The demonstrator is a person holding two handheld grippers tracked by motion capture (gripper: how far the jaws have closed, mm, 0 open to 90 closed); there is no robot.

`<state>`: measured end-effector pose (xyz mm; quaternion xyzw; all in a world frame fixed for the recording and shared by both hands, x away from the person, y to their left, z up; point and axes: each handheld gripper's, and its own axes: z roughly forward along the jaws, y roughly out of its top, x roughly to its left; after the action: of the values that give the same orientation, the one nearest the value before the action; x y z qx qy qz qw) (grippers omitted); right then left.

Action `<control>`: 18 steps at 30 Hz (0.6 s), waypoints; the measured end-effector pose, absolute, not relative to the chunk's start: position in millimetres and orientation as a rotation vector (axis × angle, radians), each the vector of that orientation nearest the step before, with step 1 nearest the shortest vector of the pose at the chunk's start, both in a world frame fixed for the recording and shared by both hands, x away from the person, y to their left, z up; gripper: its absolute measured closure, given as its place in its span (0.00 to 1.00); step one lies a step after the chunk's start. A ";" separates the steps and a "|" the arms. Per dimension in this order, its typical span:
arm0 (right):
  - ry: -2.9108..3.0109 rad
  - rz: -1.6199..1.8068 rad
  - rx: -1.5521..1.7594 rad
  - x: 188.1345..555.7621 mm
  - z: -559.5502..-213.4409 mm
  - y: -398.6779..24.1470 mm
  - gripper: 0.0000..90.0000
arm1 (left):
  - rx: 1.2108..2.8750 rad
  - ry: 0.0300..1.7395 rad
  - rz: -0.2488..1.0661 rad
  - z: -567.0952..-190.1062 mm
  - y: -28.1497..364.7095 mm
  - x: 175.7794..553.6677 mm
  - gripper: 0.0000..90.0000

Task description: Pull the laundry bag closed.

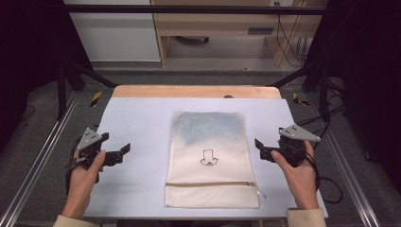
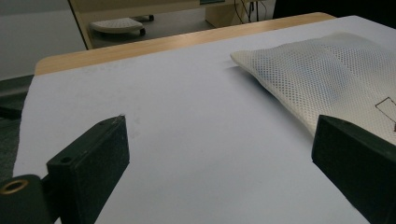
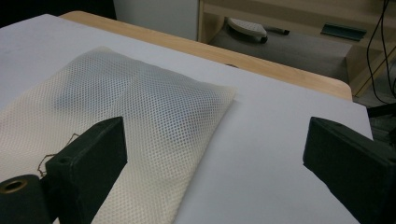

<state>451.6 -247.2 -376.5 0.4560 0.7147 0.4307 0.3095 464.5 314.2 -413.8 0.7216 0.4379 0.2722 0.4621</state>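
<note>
Item 1: bag (image 1: 211, 158), cream mesh, flat on the middle of the table (image 1: 142, 118), long axis running away from the person. Zip (image 1: 210, 184) across the near end, drawn shut as far as can be told; small line drawing at the centre; a bluish-grey mass shows through the mesh at the far end, contents not identifiable. Item 2: left tool (image 1: 118, 151), held low beside the bag's left edge, well apart from it, jaws spread wide with nothing between them; in the left gripper view the bag (image 2: 322, 70) lies ahead and to the right. Item 3: right tool (image 1: 260, 149), held just beside the bag's right edge, not touching, jaws likewise spread wide and empty; in the right gripper view the bag (image 3: 116, 121) lies ahead and to the left. Step in hand, by judgement: the start, both tools flanking the bag before any contact. Next move, by judgement: bring the tools inward and down to the bag, 1 to pin or pinch the mesh near the zip, the other to take the small pull at its right end; thin fabric on a flat surface calls for a low, shallow pinch.
</note>
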 end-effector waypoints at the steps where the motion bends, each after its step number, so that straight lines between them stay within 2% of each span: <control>1: 1.886 1.139 1.209 451.4 -377.1 -248.8 0.07 | 1.775 1.076 0.677 -414.2 315.4 464.4 0.05; 18: 1.835 1.097 1.270 451.7 -393.7 -275.7 0.08 | 1.783 1.075 0.740 -427.1 329.2 467.7 0.04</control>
<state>451.7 -275.7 -393.7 0.4836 0.6986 0.4178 0.3218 467.7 329.2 -427.1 0.7211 0.4346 0.2990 0.4493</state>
